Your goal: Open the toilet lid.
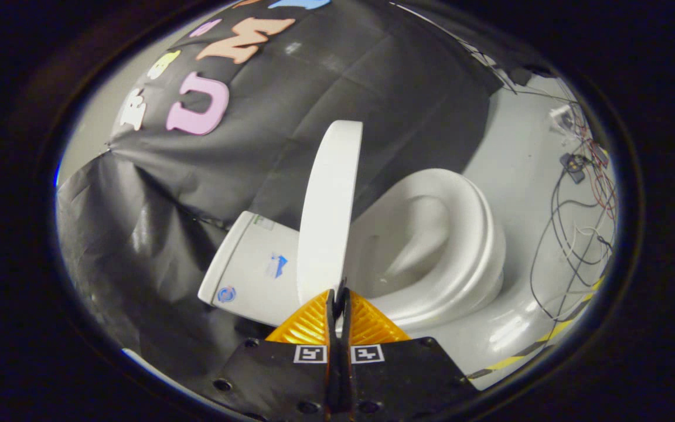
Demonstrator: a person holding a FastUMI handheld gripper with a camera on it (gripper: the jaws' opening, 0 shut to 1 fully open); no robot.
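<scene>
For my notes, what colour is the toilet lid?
White; the raised toilet lid shows best in the gripper view, just ahead of the closed gripper.

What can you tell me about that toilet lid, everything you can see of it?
The lid is a white, smooth, glossy oval, plastic by its look, seen nearly edge-on. It is raised, standing about upright between the tank and the open seat, so the bowl is uncovered. Its near edge sits right at the tips of the gripper, whose fingers are closed almost together; whether they pinch the edge or merely touch it cannot be told.
</scene>
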